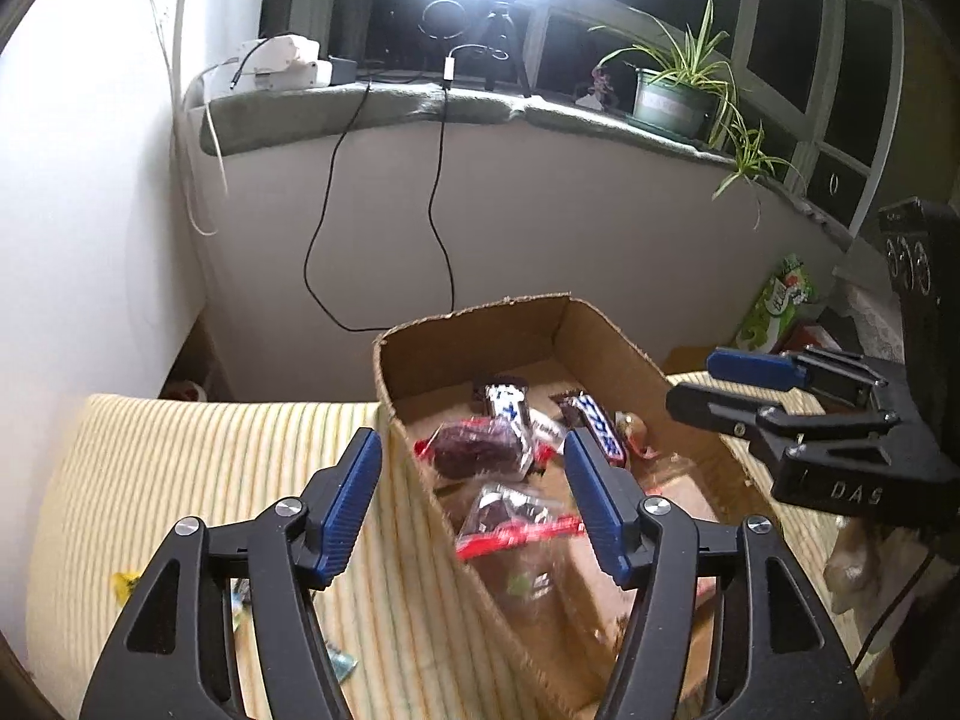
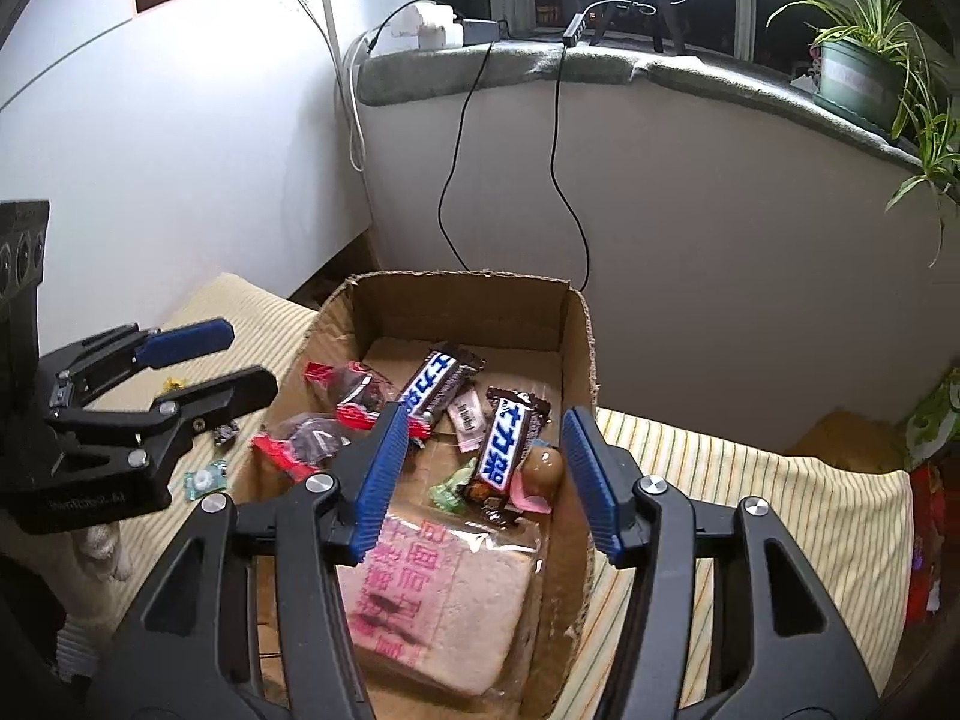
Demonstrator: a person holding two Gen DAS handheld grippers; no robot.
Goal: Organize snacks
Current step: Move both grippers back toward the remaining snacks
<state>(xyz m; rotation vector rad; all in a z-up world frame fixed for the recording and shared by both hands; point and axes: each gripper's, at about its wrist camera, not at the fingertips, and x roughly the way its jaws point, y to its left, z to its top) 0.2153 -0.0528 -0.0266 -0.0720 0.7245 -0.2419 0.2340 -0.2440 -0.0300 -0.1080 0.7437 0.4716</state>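
Showing bread packet (image 2: 432,606), hidden from left view

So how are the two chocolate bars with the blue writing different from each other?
The upper chocolate bar lies further back in the cardboard box, by the red-edged date packets. The lower chocolate bar sits nearer, beside a round brown sweet. The upper one leans right at its top; the lower one stands almost straight up in the picture. Both have brown wrappers with a white band and blue letters.
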